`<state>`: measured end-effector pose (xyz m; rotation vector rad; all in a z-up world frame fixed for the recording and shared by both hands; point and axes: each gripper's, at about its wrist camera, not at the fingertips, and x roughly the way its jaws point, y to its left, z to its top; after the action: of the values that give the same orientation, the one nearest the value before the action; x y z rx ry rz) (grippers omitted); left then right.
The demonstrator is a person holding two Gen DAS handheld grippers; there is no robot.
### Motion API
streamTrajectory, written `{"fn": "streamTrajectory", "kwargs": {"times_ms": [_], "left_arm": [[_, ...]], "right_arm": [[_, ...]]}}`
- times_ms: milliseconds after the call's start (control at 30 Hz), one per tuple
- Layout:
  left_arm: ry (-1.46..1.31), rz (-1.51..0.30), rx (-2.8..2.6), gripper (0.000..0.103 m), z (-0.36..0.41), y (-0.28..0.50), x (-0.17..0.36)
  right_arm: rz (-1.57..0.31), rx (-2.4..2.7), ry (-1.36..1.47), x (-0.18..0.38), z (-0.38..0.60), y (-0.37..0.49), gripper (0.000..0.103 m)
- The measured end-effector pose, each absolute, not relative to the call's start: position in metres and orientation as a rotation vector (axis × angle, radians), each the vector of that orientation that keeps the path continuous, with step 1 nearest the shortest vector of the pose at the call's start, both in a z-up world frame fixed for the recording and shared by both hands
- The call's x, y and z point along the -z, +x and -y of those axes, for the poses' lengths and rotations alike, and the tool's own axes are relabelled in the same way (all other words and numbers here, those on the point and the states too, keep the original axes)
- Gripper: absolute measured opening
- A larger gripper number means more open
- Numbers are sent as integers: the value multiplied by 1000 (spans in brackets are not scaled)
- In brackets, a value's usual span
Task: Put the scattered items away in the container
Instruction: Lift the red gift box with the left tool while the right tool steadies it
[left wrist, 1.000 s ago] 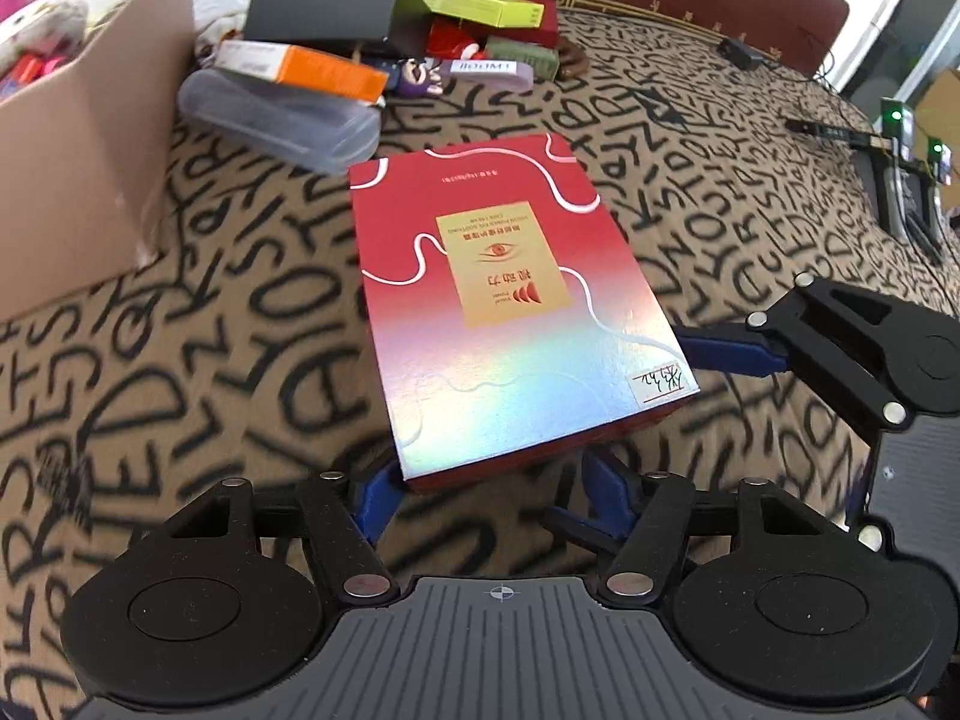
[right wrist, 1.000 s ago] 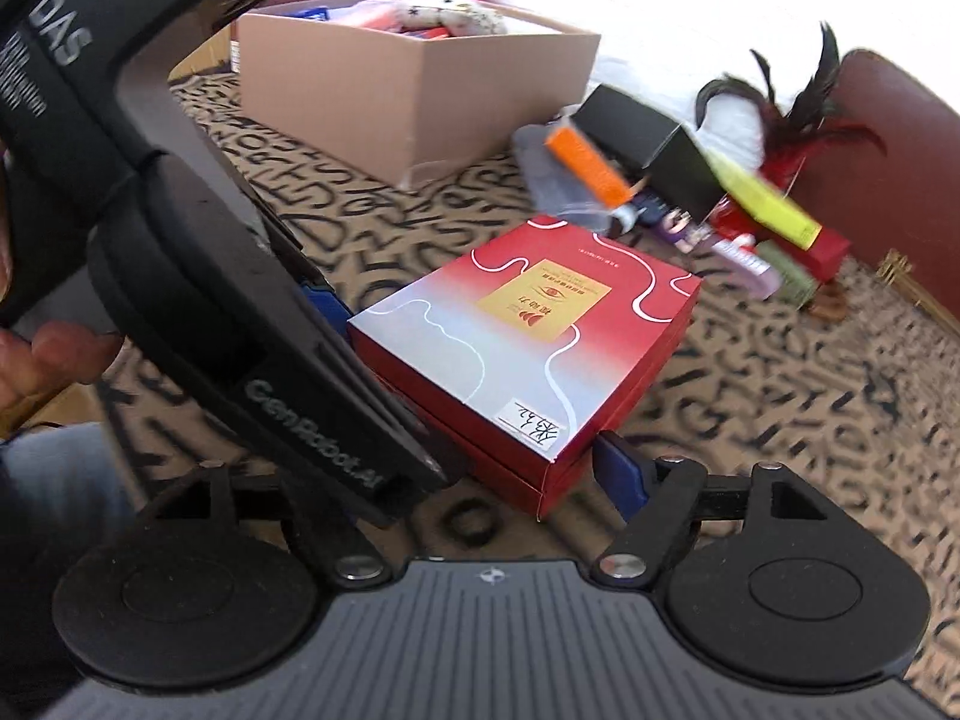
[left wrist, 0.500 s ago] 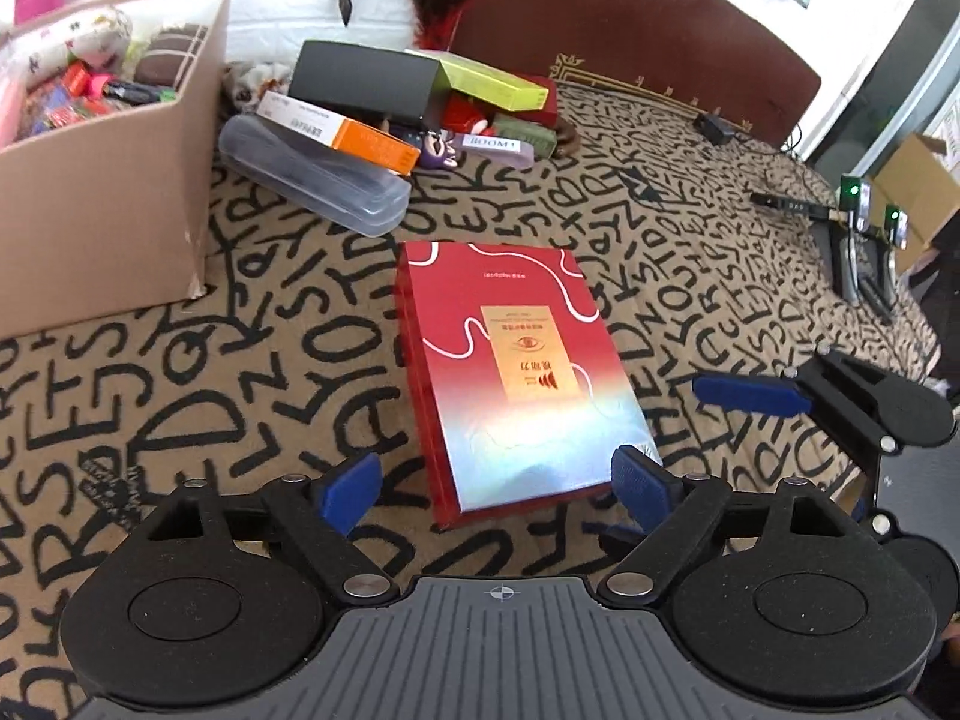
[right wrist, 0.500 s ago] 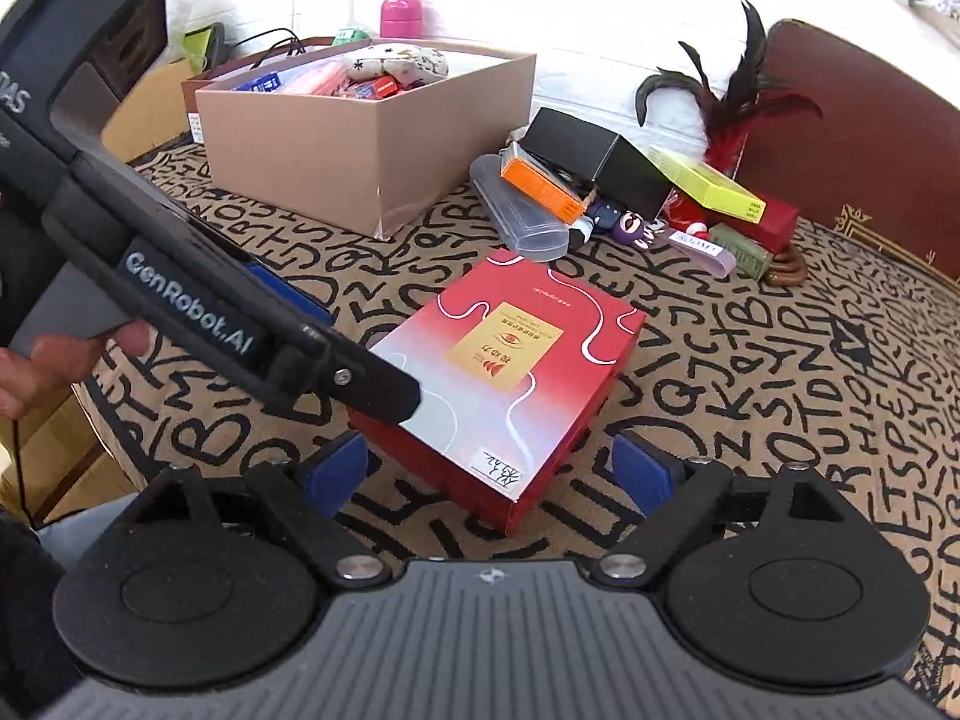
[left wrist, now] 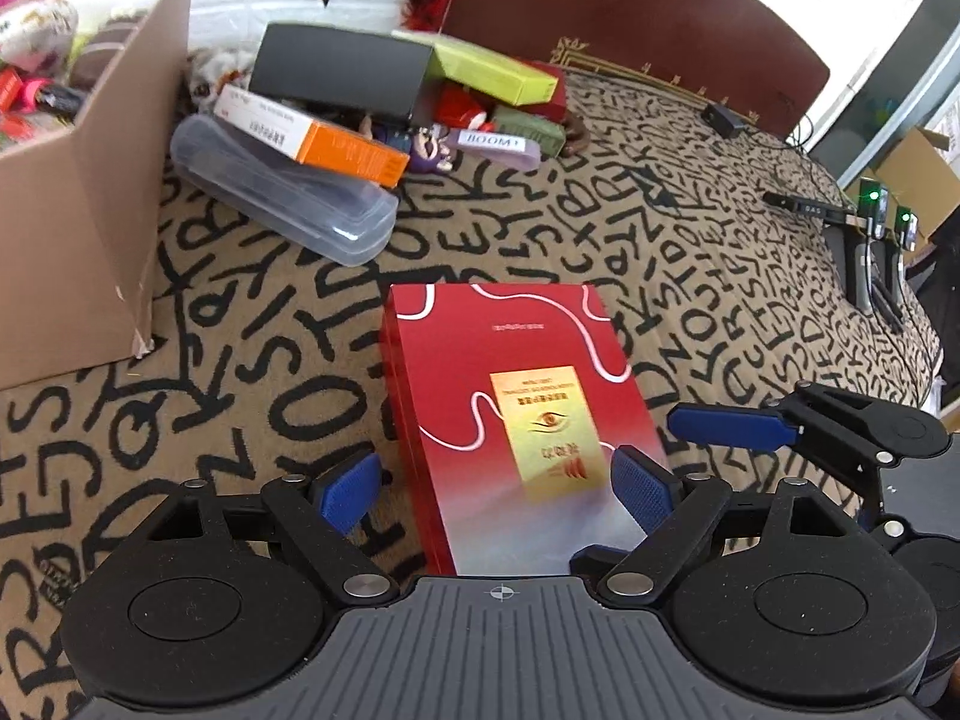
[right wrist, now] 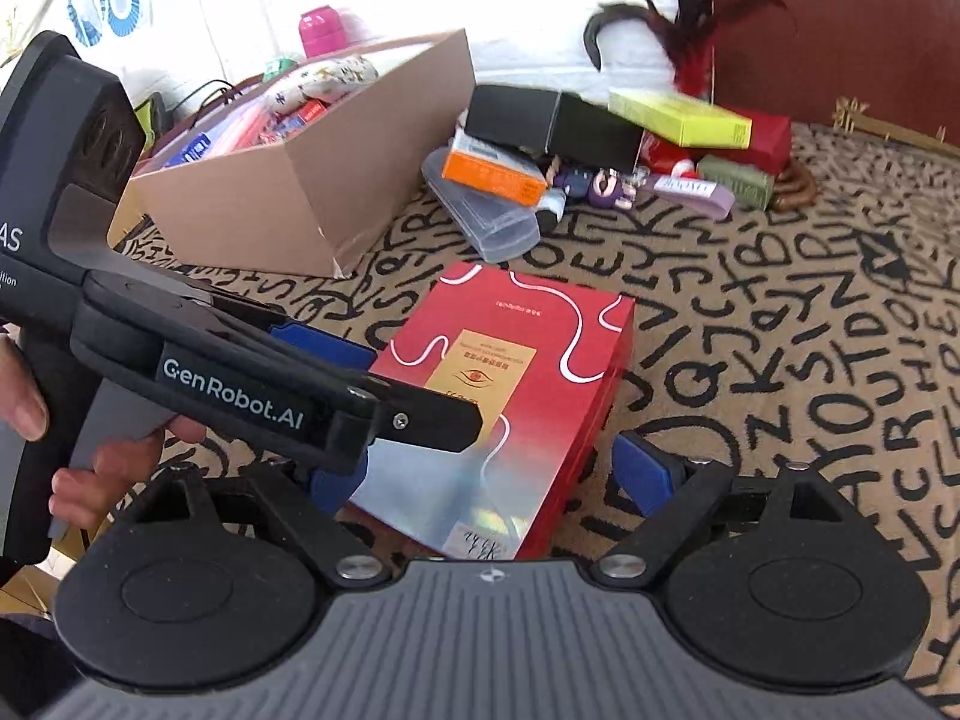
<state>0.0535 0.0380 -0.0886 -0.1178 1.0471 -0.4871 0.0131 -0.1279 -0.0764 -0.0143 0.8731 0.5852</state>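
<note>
The red box (left wrist: 516, 420) is seen lying flat on the lettered cloth (left wrist: 690, 252), its near end set between the blue pads of the left gripper (left wrist: 498, 492). The fingers there are spread wide; the right pad looks to be at or against the box's edge, the left pad stands apart from it. From the right wrist view, the same box (right wrist: 510, 396) is also bracketed by the right gripper (right wrist: 486, 474), fingers wide, nothing held, the left tool crossing in front.

The box is judged stiff, flat and probably fairly light, though its contents cannot be told. Its glossy, foil-like face is likely to be slippery, so the top is best avoided. A hold across the narrow width, pads on the two long side walls near the close end, is suggested; being long, it may droop forward if pinched only at the end.

The cardboard container (left wrist: 90, 192) is seen beyond the left fingers, already partly filled. More loose items (left wrist: 360, 102) are piled ahead.
</note>
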Motion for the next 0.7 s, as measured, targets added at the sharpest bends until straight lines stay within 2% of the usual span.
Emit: {"fn": "streamTrajectory", "kwargs": {"times_ms": [167, 433, 567, 700], "left_arm": [[-178, -1081, 535, 92, -36, 67, 100], [-200, -1088, 540, 86, -37, 74, 105], [-210, -1082, 531, 84, -41, 68, 102], [-238, -1056, 508, 82, -49, 56, 96]], "right_arm": [[-916, -605, 46, 91, 125, 30, 93], [-940, -602, 109, 99, 121, 47, 99], [-929, -581, 90, 95, 117, 42, 97], [-904, -567, 51, 86, 112, 32, 90]]}}
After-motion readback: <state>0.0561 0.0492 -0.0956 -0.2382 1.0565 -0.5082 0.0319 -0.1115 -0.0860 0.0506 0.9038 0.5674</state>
